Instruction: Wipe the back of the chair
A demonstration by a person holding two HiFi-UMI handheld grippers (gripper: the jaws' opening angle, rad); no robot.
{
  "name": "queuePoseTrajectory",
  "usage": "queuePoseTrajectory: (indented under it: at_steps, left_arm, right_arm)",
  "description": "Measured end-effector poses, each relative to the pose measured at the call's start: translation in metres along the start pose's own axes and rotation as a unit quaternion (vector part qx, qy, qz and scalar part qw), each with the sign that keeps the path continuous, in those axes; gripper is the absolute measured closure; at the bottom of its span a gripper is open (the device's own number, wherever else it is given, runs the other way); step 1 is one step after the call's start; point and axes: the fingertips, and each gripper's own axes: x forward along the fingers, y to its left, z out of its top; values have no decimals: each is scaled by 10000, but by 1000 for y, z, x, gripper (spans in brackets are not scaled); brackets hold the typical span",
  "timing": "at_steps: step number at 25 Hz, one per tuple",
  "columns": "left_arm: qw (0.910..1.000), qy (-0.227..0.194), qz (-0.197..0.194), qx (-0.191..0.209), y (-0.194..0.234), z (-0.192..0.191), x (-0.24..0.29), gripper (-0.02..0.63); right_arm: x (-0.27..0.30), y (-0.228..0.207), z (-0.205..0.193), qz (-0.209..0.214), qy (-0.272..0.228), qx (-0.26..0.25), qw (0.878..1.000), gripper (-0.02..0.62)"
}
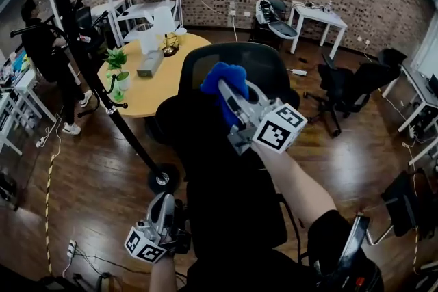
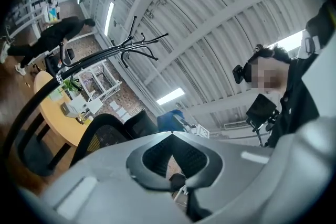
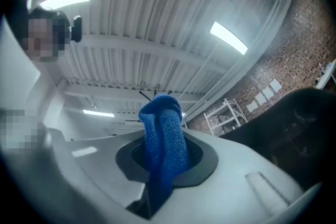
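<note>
Chair back (image 1: 270, 68), black, stands in the middle of the frame. The right gripper (image 1: 229, 99) is clamped on a blue cloth (image 1: 220, 77), which is at its upper left part; if they touch, I cannot tell. The left gripper (image 1: 164, 205), at lower left, has its jaws together, with nothing between them.

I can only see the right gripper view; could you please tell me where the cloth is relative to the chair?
Observer: The head view shows the blue cloth, clamped in the right gripper, at the top of the chair back.
Operator: Thanks. Where is the left gripper?
Observer: The left gripper is low by the chair back's left edge, jaws together, holding nothing.
Operator: Is anyone nearby?
Observer: A person stands beyond the round table, to the left.
</note>
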Motion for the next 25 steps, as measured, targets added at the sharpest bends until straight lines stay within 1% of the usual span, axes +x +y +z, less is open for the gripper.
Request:
queuePoseTrajectory:
  at_steps: [2,3,5,8,10,12,14,17,19,22,25]
  left_arm:
    - [9999,-15,100,34,2,1,-5,614]
    - [9999,-29,151,55,3,3,-7,614]
    - [9997,-85,227,86,4,5,-8,614]
    - [9993,-137,301,164,4,8,-10,614]
    - [9991,-140,339,212,6,10,-10,614]
    - [9990,-119,368,222,10,10,-10,614]
    - [9991,-56,356,213,12,8,-8,614]
    - [9995,82,253,166,13,-1,2,614]
    - [9996,210,140,107,13,-10,12,614]
    - [9990,440,-35,2,13,-21,28,614]
    - [9981,585,-171,-64,12,-31,41,614]
  right_arm:
    - [41,-15,-20,-221,350,163,9990,557]
    - [59,-21,-30,-316,534,107,9980,557]
    - [86,-33,-47,-472,904,-210,9946,557]
    - [103,-55,-67,-797,1340,-473,9866,557]
    - [102,-71,-69,-1046,1428,-561,9826,557]
    - [93,-90,-63,-1301,1427,-640,9791,557]
    - [74,-114,-53,-1605,1378,-605,9755,557]
    - [29,-154,-28,-2104,1145,-380,9702,557]
    - [-7,-173,-6,-2350,937,-265,9671,557]
    - [-50,-178,23,-2537,672,-309,9645,557]
    - [-79,-180,38,-2713,477,-373,9606,557]
